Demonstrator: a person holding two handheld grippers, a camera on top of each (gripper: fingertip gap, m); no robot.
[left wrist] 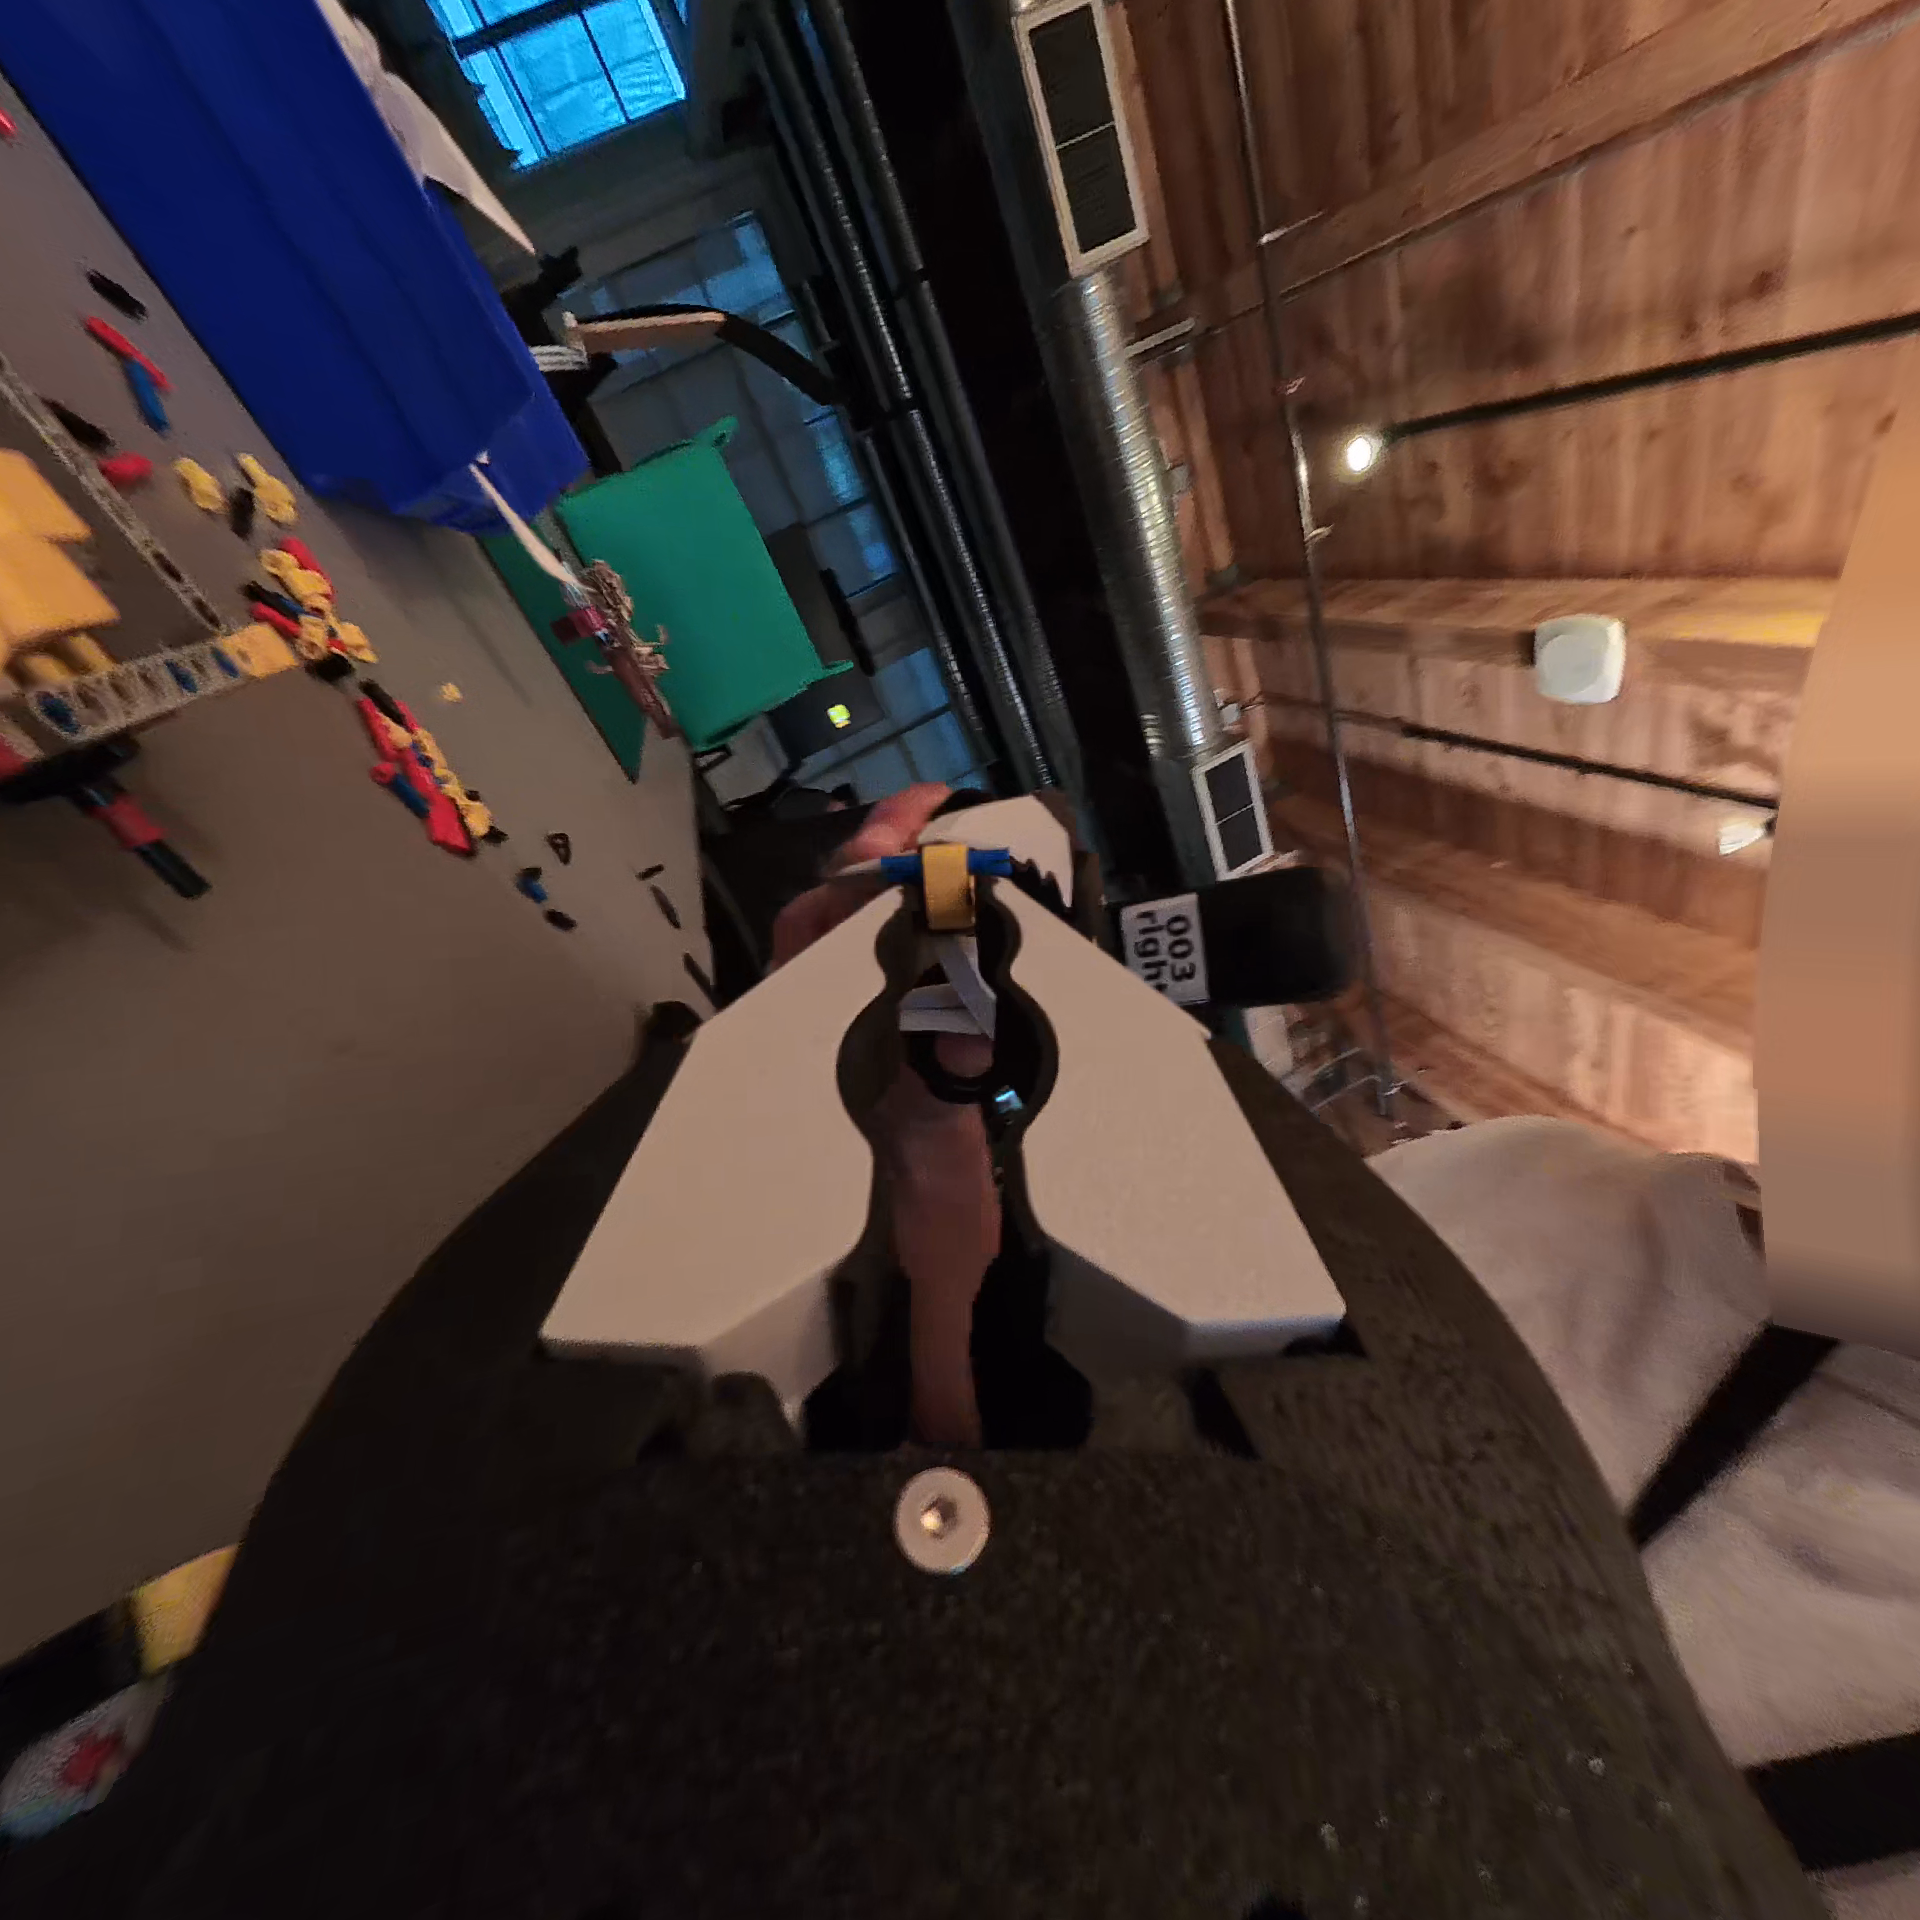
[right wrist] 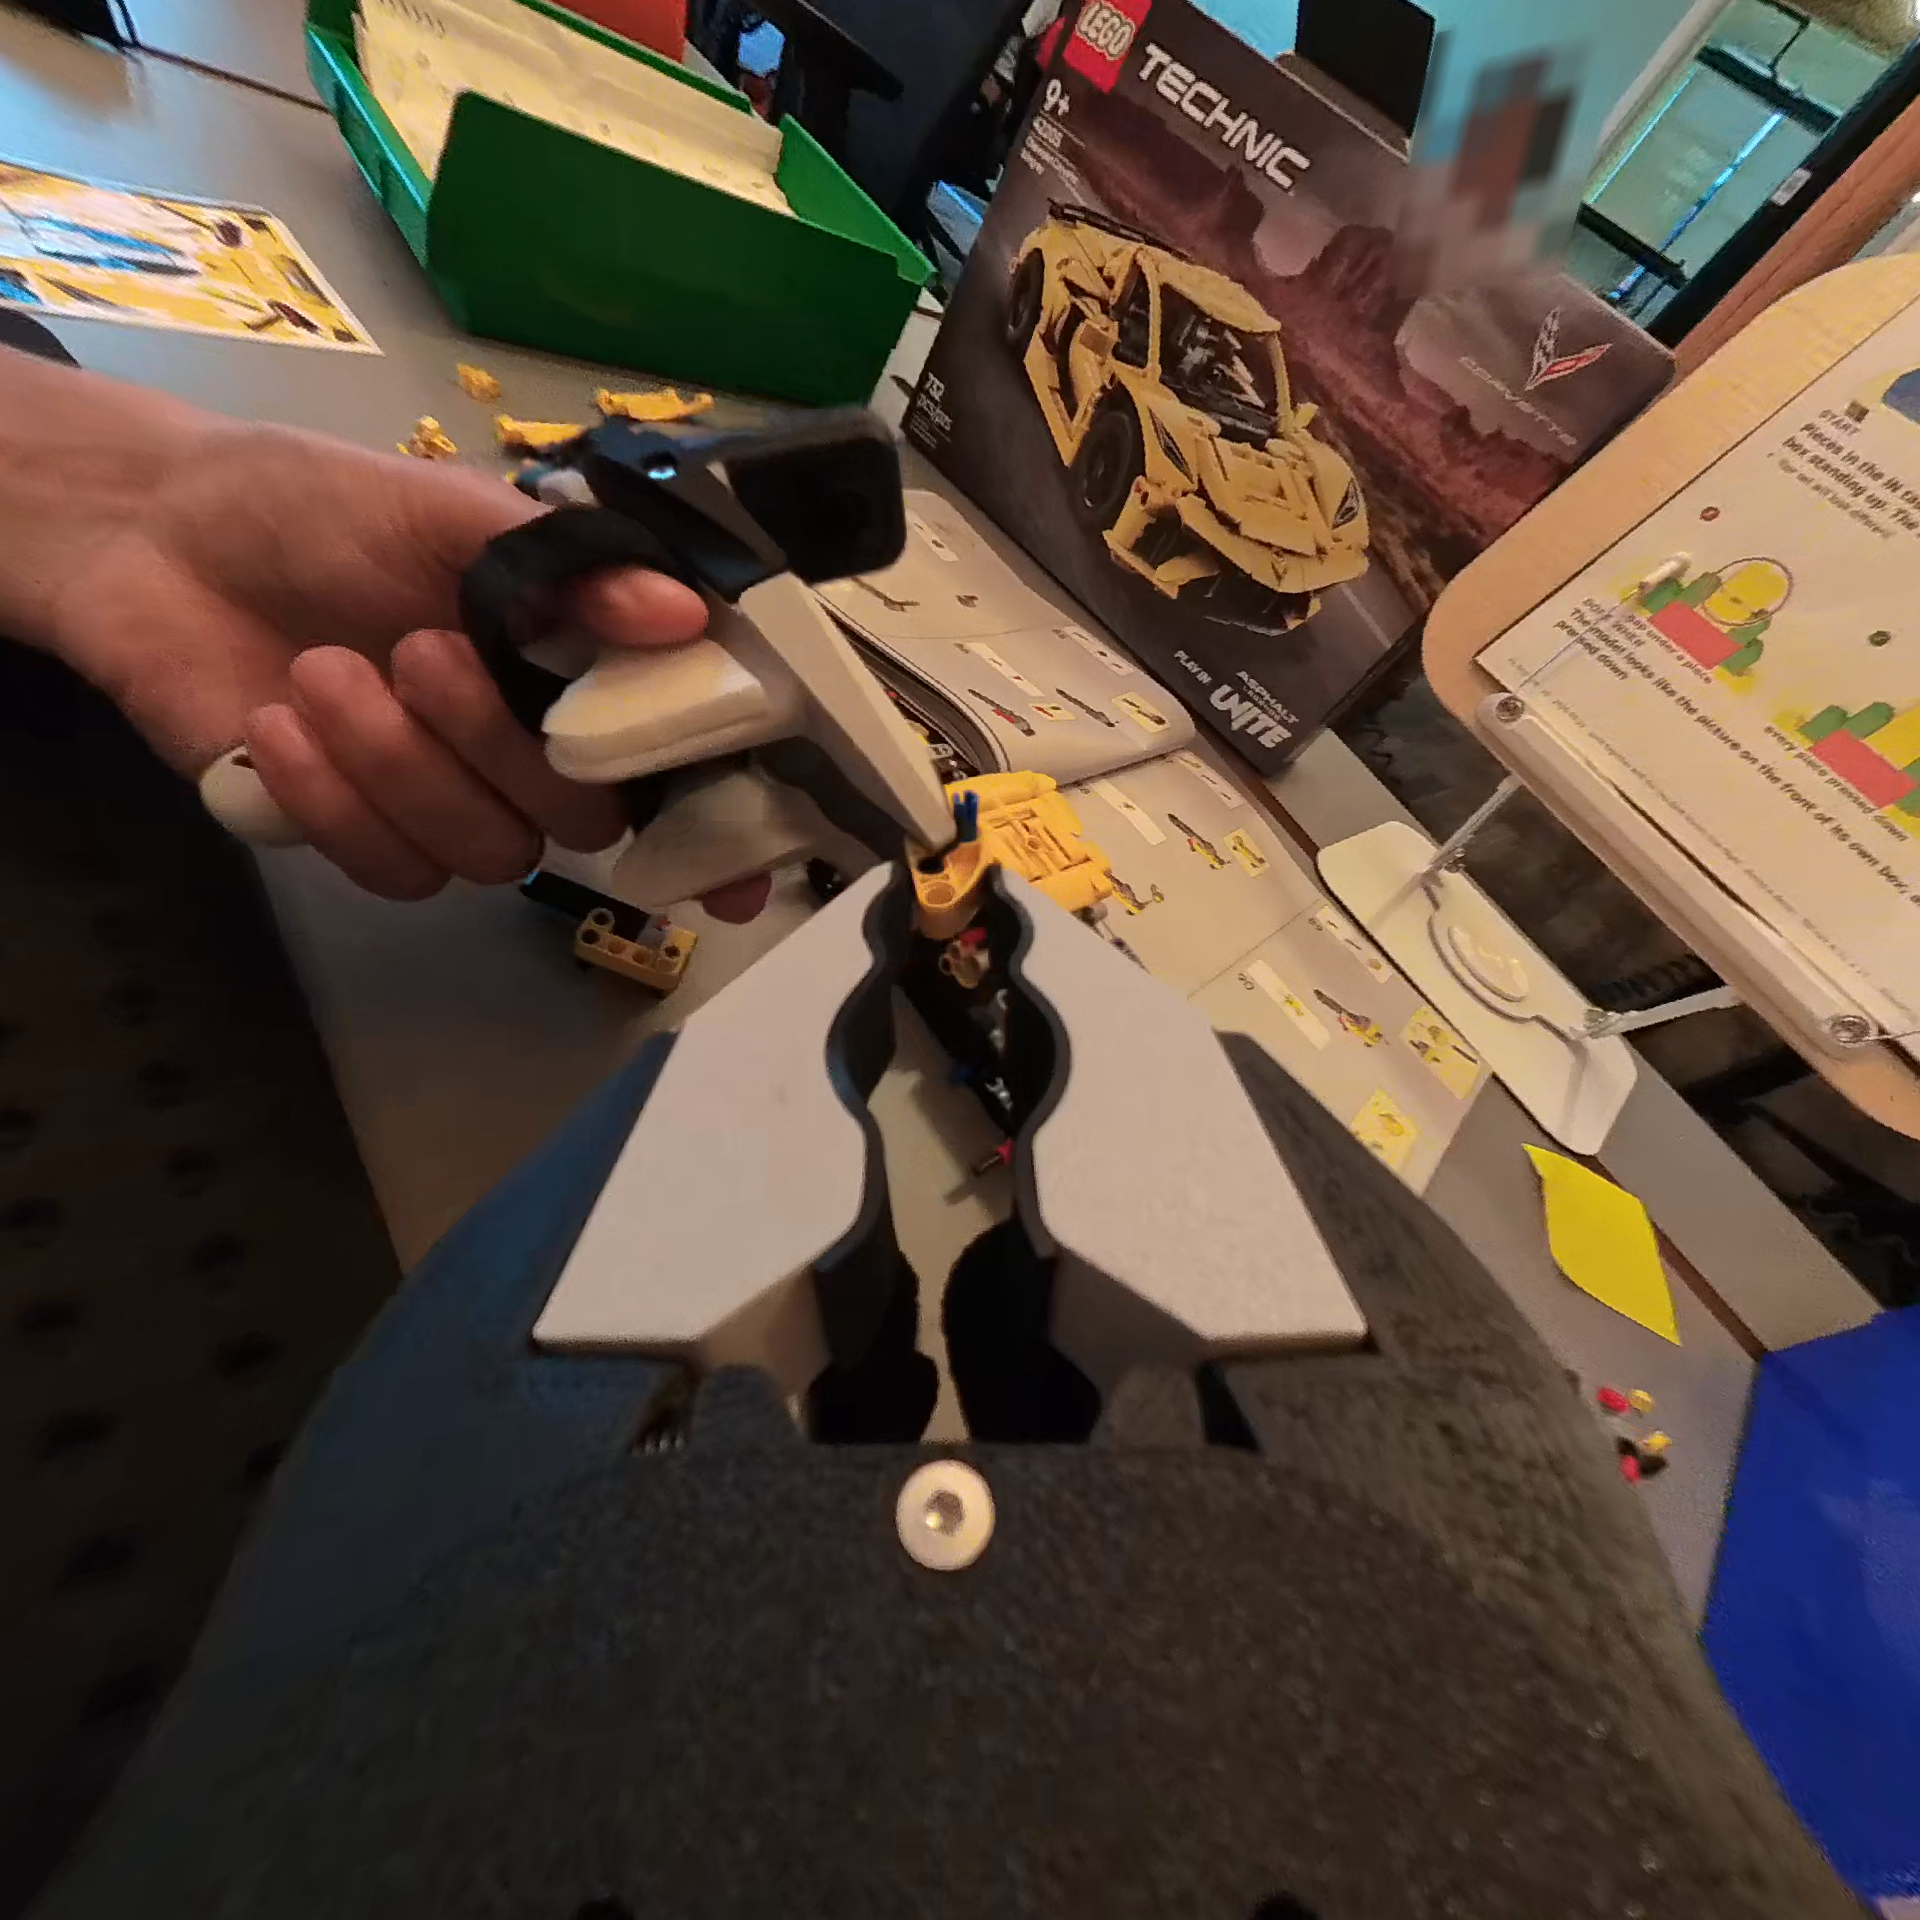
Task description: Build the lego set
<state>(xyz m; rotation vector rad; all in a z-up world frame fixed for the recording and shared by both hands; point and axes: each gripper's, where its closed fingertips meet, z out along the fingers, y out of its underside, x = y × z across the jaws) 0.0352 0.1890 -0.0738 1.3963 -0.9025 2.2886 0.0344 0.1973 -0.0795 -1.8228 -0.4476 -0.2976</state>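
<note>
A small yellow connector (right wrist: 943, 885) with a blue pin (right wrist: 966, 805) through its top end is held between both grippers, above the table. My right gripper (right wrist: 943, 899) is shut on its lower part. My left gripper (left wrist: 945, 914) is shut on the same connector (left wrist: 945, 883), and the blue pin (left wrist: 987, 860) sticks out on both sides just past the tips. In the right wrist view a hand (right wrist: 312, 644) holds the left gripper (right wrist: 940, 836), which comes down from the left onto the connector's top. The right gripper's white fingers (left wrist: 1023, 831) show just beyond the connector in the left wrist view.
An open instruction booklet (right wrist: 1226, 935) and a yellow car body part (right wrist: 1039, 836) lie under the grippers. A set box (right wrist: 1247, 364), a green bin (right wrist: 623, 239), a blue bin (right wrist: 1829, 1558) and a board on a stand (right wrist: 1714, 644) ring the table. Loose pieces (left wrist: 416, 758) and a part-built frame (left wrist: 104, 675) lie on it. My two grippers' fingertips are within a few centimetres of each other.
</note>
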